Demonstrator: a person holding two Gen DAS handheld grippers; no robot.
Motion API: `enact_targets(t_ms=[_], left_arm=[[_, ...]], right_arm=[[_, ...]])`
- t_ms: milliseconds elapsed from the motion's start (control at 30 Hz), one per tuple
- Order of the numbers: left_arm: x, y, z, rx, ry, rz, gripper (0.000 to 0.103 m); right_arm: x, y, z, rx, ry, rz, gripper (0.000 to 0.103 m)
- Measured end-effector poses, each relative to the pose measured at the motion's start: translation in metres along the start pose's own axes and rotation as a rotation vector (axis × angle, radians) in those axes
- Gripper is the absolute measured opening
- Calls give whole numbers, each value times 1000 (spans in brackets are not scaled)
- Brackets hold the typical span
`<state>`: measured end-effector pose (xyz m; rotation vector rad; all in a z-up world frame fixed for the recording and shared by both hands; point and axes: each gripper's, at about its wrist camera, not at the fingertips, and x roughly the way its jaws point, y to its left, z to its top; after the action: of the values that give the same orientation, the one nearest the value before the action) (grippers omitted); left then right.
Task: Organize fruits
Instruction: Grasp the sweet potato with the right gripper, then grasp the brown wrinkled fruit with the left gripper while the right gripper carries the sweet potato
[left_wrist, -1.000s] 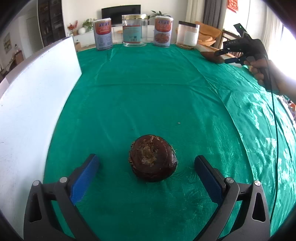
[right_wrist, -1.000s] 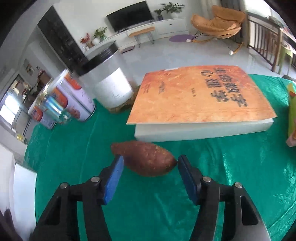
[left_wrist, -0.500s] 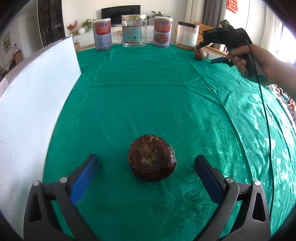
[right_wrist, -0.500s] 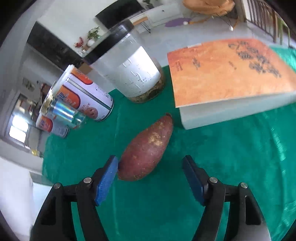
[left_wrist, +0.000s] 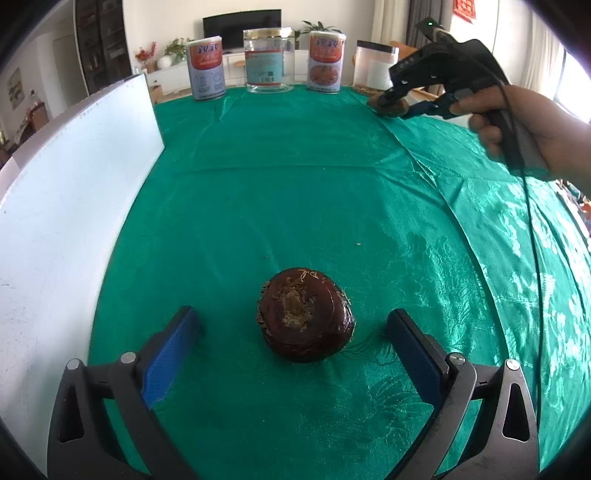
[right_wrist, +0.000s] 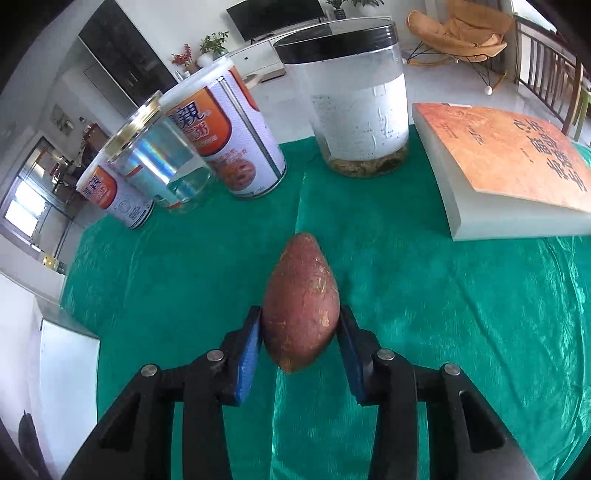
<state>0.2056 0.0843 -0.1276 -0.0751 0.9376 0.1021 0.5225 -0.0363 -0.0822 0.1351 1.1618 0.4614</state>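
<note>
A dark brown round fruit (left_wrist: 304, 319) with a rough fibrous top lies on the green tablecloth, between the wide-open fingers of my left gripper (left_wrist: 293, 343), which do not touch it. My right gripper (right_wrist: 300, 332) is shut on a reddish-brown sweet potato (right_wrist: 301, 304), its blue pads pressed on both sides. In the left wrist view the right gripper (left_wrist: 400, 105) holds the sweet potato (left_wrist: 389, 107) at the far right of the table.
A white board (left_wrist: 70, 184) stands along the table's left side. Two orange-labelled cans (right_wrist: 236, 144) (right_wrist: 114, 195), a glass jar (right_wrist: 162, 166) and a black-lidded clear container (right_wrist: 358, 110) line the far edge. An orange book (right_wrist: 506, 162) lies at the right.
My right gripper has closed on the sweet potato, which now points straight ahead between the pads. The right hand has moved nearer in the left view. My left gripper has stayed open around the round fruit.
</note>
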Motion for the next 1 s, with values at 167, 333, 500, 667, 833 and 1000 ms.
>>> enact_targets(t_ms=[167, 333, 500, 667, 833, 1000], left_arm=[[0, 0, 1, 2, 2, 3, 101], [1, -1, 1, 9, 8, 12, 103], [2, -2, 2, 11, 10, 14, 103], [2, -2, 2, 11, 11, 15, 103], [2, -2, 2, 11, 10, 15, 103], [2, -2, 2, 12, 11, 14, 103]], right_arm=[[-45, -19, -76, -51, 76, -4, 40], [-100, -28, -174, -67, 84, -33, 40], [-129, -4, -258, -96, 9, -97, 40], [-128, 23, -306, -141, -103, -292, 77], [-122, 42, -318, -186, -140, -359, 98], [-115, 34, -313, -121, -158, -338, 103]])
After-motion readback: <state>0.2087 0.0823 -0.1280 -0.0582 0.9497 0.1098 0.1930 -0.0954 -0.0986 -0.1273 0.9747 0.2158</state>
